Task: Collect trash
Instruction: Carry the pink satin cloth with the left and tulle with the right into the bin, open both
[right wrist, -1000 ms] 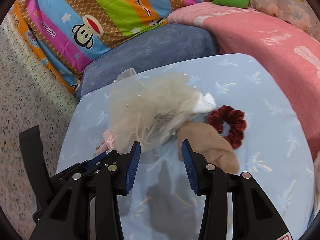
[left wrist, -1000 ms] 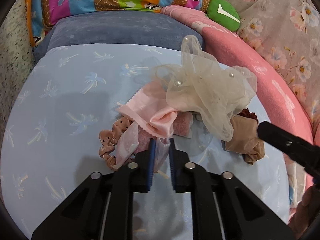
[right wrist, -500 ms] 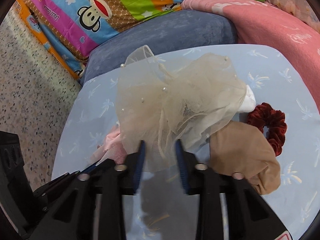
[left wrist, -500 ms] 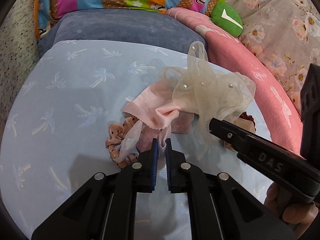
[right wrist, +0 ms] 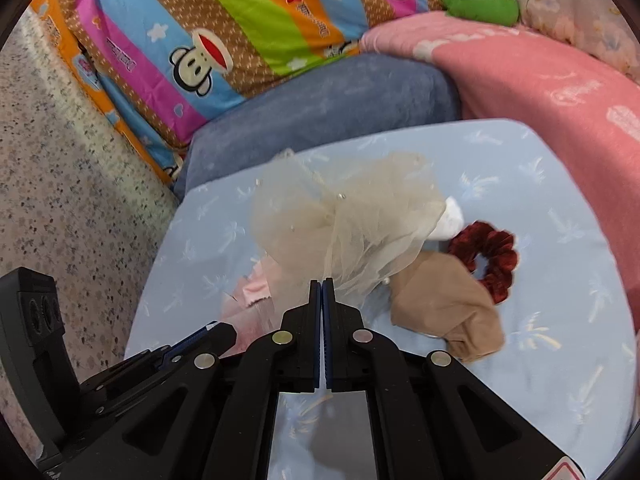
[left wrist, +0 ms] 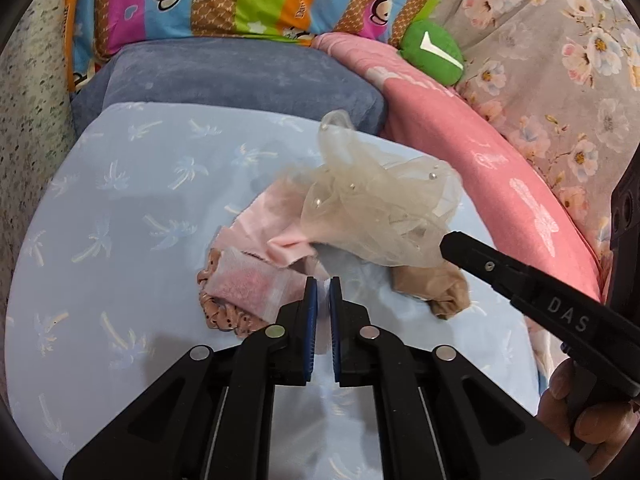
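Seen along the left gripper (left wrist: pixel 322 292), low in the middle of the frame, the fingers are all but closed, a sliver of gap between the blue pads. A translucent white-and-pink plastic wrapper (left wrist: pixel 248 282) runs in from the left and meets the left finger, though I cannot tell whether its thin edge is actually pinched. Just above and to the right sits the cream tulle bundle studded with pearl beads (left wrist: pixel 384 216), and the right gripper (left wrist: pixel 447 241) reaches in from the right edge, its tip touching that bundle's lower right side. Everything rests on a pale blue palm-print sheet (left wrist: pixel 120 220).

Along the right gripper, the fingers have just been closing and now meet at mid-frame with the tulle's lower hem caught between them; the bundle fans out directly above the tips. A tan stocking-like cloth (right wrist: pixel 444 304) lies to the right, touching the tulle.

This looks like the pickup step, both pieces just seized. Next, I'd judge, comes a steady lift, checking the flimsy hem and wrapper don't slip free.
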Available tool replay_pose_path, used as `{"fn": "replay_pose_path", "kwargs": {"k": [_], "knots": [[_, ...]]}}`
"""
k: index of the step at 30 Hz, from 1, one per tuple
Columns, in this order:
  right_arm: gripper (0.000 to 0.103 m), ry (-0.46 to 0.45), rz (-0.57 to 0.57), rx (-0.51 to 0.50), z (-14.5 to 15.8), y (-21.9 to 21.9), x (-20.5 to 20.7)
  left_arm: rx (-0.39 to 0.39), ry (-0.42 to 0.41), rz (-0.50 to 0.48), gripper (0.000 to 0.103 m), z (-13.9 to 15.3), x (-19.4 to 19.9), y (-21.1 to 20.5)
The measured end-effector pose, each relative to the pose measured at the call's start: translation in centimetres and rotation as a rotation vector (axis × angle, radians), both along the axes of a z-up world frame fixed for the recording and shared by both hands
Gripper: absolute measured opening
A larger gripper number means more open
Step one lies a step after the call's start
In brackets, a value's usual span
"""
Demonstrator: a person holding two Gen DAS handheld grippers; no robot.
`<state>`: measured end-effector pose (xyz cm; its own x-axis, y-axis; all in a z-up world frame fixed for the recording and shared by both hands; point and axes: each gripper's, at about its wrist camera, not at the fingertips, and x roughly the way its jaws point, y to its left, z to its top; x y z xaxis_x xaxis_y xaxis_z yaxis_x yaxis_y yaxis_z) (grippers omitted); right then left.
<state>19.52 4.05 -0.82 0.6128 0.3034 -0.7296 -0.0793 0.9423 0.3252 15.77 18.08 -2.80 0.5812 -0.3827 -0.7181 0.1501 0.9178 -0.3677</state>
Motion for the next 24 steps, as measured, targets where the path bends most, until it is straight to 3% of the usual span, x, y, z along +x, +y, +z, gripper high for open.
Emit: {"fn": "replay_pose_path", "kwargs": {"k": [16, 24], "knots": [[0.001, -0.259, -0.128, 0.075, 11.7, -7.7, -8.9, -0.040, -0.147, -0.114, 0.005, 7.2, -4.2, -4.6], [0.001, -0.332, -0.222, 0.085, 14.6, -13.3, -13.3, -0.044, -0.202, -0.200, 0.005, 9.6, -6.3, -8.5]]}}
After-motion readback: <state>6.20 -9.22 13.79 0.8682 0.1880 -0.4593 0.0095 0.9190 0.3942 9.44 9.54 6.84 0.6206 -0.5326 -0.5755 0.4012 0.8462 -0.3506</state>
